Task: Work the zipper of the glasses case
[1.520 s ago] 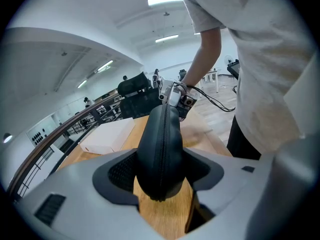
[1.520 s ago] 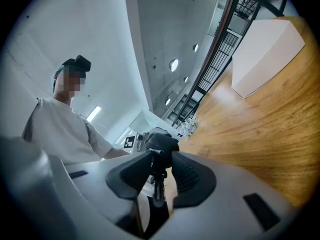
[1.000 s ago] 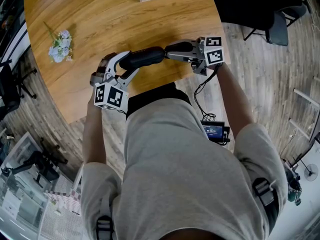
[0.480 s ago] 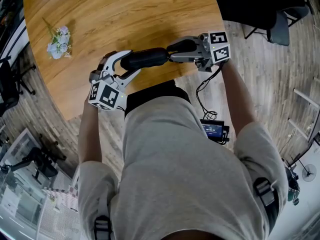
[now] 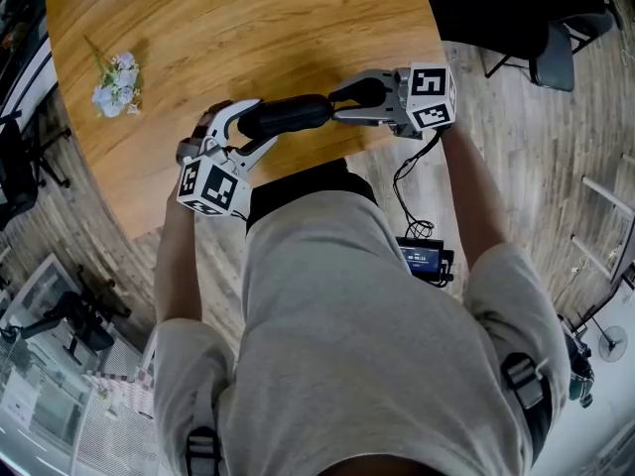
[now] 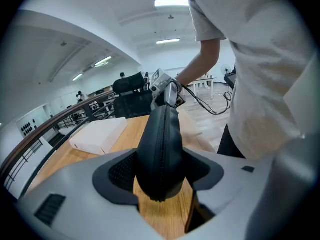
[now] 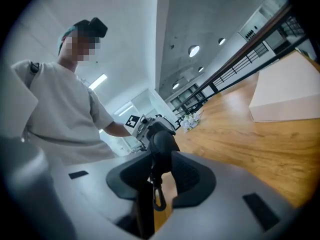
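- The black glasses case point(image 5: 288, 115) hangs in the air above the near edge of the wooden table point(image 5: 248, 38), stretched between the two grippers.
- The left gripper point(image 5: 263, 125) has its jaws spread wide and clamped on one rounded end of the case, with the zipper line facing its camera.
- The right gripper point(image 5: 337, 105) is at the other end. Its jaws have just been opening and sit loosely around that tip.
- The zipper pull point(image 7: 158, 196) dangles free between them.
- A small flower sprig point(image 5: 116, 85) lies well apart on the table.
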`<state>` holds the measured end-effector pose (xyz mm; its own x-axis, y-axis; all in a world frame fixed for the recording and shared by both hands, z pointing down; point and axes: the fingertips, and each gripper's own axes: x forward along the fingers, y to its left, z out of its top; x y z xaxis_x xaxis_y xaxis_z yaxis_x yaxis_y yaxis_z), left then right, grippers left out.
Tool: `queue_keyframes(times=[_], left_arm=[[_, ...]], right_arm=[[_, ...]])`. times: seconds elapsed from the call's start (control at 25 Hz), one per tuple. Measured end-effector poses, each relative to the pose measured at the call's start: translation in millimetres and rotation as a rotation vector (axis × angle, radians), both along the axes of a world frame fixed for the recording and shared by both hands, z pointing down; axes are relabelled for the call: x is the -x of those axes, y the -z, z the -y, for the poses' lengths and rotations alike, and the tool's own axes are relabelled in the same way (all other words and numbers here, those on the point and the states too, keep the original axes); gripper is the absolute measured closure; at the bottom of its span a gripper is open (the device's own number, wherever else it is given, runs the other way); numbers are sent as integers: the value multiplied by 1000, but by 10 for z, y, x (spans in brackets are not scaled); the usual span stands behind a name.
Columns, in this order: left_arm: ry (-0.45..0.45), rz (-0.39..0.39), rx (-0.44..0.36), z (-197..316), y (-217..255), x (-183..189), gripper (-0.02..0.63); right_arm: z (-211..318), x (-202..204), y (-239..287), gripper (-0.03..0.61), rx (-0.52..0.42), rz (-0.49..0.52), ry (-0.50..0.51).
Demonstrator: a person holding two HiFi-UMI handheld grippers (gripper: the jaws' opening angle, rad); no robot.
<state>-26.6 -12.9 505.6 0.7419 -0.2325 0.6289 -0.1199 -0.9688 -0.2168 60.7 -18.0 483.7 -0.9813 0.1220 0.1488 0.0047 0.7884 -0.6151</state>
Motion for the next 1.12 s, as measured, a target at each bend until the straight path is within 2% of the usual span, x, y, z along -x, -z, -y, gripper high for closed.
queue_keyframes(times=[0.16, 0.28, 0.48, 0.68, 0.96, 1.12], left_arm=[[31, 36, 5, 43, -104, 11, 330], [57, 49, -2, 93, -149, 23, 330], [108, 59, -15, 180, -188, 35, 330], [163, 82, -13, 212, -269, 36, 330], [274, 158, 30, 228, -494, 26, 331], [318, 206, 12, 238, -599, 14, 331]], right_arm=[[28, -7, -140, 495, -105, -127, -32], [72, -2, -197, 526, -140, -162, -74], [191, -15, -220, 537, -123, -140, -206], [283, -37, -311, 543, -41, -143, -333], [393, -59, -561, 552, -68, -292, -528], [418, -56, -655, 554, -131, -409, -564]])
